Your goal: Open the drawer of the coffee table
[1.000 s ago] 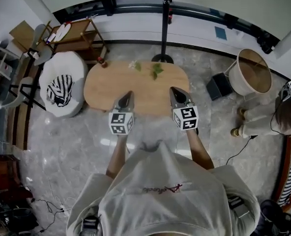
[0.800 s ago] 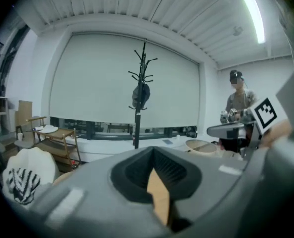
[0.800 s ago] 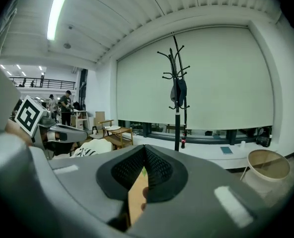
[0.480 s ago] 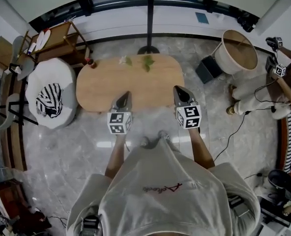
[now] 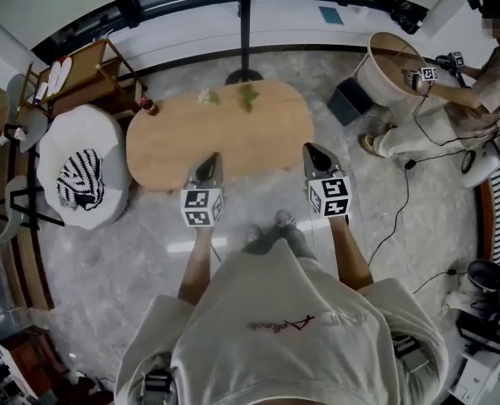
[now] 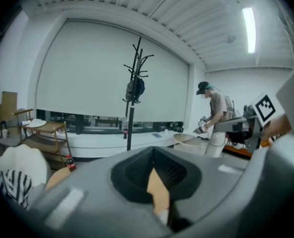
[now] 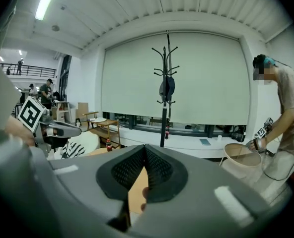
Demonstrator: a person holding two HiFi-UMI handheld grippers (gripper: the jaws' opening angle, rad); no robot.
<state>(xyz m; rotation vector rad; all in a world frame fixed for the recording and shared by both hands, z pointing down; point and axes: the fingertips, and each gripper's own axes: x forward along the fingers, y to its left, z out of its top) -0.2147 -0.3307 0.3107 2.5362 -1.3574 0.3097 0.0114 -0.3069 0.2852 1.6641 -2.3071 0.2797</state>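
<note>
Left tool [image 5: 213,158], right tool [image 5: 310,149] closed, empty; coffee table [image 5: 220,133] drawer out of sight.

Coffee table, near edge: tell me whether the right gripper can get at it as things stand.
Probably yes. The right gripper points at the coffee table with nothing standing between them, though its jaws are shut.

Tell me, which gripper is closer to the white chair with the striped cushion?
Left. The left gripper hovers over the table's near edge, just right of the chair; the right gripper sits farther right.
</note>
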